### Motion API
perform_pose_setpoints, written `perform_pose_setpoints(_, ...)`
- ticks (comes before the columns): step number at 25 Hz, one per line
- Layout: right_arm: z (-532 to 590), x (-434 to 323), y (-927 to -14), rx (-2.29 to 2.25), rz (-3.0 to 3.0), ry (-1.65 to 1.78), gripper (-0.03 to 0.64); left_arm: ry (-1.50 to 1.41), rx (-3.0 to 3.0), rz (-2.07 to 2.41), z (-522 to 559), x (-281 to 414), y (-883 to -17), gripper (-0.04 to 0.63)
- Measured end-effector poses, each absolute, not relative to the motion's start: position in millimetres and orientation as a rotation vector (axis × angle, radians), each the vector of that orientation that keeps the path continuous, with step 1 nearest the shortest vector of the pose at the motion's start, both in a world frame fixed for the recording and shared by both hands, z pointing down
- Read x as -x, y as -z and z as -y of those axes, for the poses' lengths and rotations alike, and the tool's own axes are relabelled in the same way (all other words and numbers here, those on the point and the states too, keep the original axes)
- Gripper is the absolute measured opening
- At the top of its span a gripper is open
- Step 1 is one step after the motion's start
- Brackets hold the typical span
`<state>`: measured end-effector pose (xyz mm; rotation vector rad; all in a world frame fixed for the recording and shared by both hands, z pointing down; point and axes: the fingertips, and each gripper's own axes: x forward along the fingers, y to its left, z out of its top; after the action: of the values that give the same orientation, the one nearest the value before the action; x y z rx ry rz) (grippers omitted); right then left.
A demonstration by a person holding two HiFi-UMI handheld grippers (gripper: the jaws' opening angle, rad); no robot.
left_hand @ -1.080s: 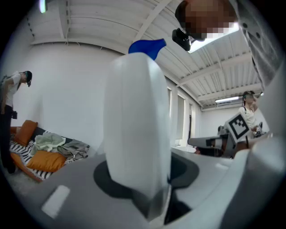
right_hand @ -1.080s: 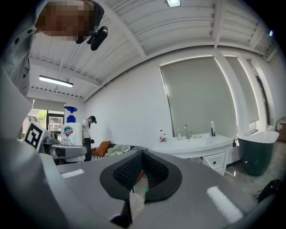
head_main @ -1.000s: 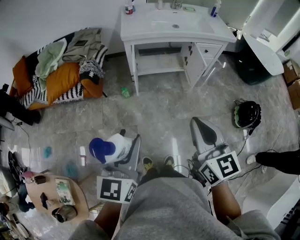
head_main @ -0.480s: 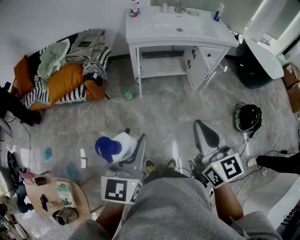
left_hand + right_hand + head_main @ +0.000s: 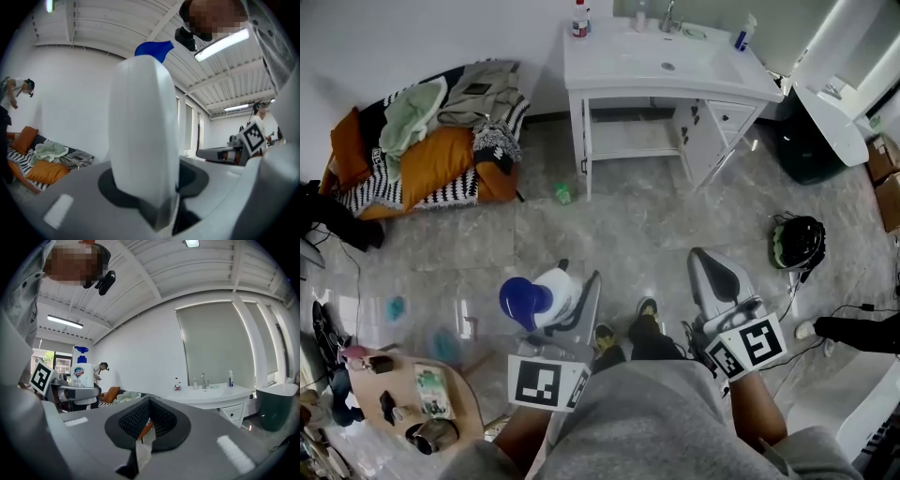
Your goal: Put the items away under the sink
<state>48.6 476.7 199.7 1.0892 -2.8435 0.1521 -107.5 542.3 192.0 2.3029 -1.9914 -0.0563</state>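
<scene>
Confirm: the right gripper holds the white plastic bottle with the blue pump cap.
Wrong gripper. The left gripper holds the white plastic bottle with the blue pump cap; the left gripper view shows it between its jaws.

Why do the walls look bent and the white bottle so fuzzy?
Left gripper view: the wide lens bends walls and beams, and the bottle, held right at the camera, is out of focus. Right gripper view: same bending, yet the sink is sharp. Head view: the glossy floor shows glare.
</scene>
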Motion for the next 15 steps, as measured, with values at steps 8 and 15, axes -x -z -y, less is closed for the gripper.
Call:
perform_pose_setpoints(8,-461.8,-40.0,-198.3,-1.072,2.846,-0.070,-0.002,0.021,-2.318,1.989,-529.5,108.4,-197.3,0.184)
perform_pose_setpoints(15,-428.1,-39.4,-202.0,-1.104,2.851,-0.084,-0.002,0.009,-2.314,2.004,-501.1,111.3,-200.4,0.184)
